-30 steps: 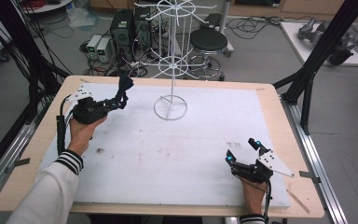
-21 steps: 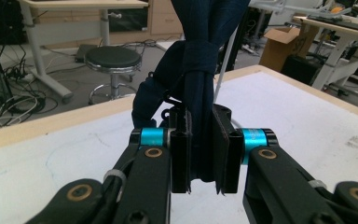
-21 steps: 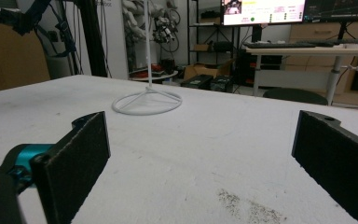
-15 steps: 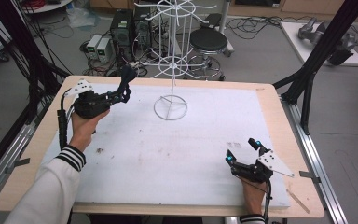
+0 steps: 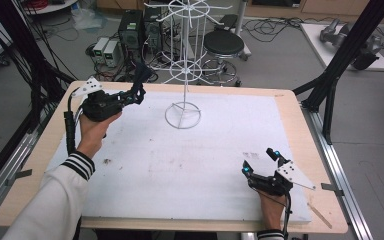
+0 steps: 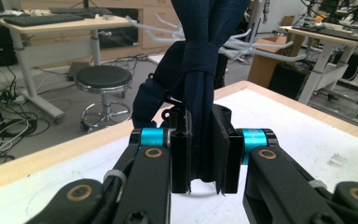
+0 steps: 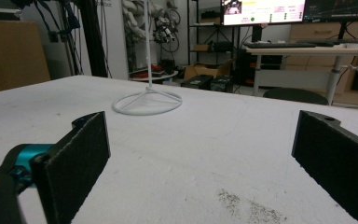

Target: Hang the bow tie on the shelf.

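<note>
A white wire hanging stand (image 5: 182,115) with hooked arms stands on the white mat at the back centre; its ring base (image 7: 147,100) is in the right gripper view, and its hooks (image 6: 261,46) lie just beyond the cloth in the left gripper view. My left gripper (image 5: 139,95) is held above the mat's back left, left of the stand, shut on a dark navy cloth (image 5: 141,75). The cloth (image 6: 200,70) rises folded and bunched from between the jaws of the left gripper (image 6: 204,158). My right gripper (image 5: 261,161) rests at the front right, open and holding nothing (image 7: 205,154).
The white mat (image 5: 195,165) covers most of the wooden table (image 5: 305,130). Black frame posts (image 5: 340,65) stand at the table's right and left. A stool (image 5: 223,45), computers and cables lie on the floor beyond the far edge.
My left gripper has carried the navy cloth to the right and farther back, closer to the stand. The right gripper has stayed put.
</note>
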### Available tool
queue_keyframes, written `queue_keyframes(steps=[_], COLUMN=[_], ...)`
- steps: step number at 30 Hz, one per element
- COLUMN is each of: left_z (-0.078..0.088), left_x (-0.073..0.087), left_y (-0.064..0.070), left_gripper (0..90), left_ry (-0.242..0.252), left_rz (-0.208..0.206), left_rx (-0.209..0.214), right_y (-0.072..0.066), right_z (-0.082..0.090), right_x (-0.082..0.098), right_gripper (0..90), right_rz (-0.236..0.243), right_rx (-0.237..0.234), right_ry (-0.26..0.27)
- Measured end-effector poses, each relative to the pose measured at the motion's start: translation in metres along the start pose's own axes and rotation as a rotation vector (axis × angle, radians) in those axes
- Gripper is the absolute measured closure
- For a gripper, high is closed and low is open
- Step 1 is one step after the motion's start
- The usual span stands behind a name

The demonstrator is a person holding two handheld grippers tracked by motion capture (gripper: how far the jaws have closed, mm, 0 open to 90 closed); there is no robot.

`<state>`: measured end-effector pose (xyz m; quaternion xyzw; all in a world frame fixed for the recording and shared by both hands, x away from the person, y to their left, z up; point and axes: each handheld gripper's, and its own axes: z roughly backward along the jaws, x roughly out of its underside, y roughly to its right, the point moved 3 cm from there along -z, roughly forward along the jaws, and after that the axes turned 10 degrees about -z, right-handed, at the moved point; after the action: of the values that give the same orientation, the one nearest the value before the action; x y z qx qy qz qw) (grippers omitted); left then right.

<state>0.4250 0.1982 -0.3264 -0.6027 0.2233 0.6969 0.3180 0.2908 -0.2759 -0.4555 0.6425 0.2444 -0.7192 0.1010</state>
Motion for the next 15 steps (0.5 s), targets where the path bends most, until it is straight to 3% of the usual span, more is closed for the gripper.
queue_keyframes(steps=[15], left_z=[-0.015], left_x=[-0.019], left_y=[0.017], left_gripper=[78.8], left_ry=[0.014], left_rz=[-0.024], left_rx=[0.026], right_y=[0.000], right_z=[0.000], right_x=[0.000], right_gripper=[3.1], right_rz=[0.002], right_rx=[-0.002], right_ry=[0.002])
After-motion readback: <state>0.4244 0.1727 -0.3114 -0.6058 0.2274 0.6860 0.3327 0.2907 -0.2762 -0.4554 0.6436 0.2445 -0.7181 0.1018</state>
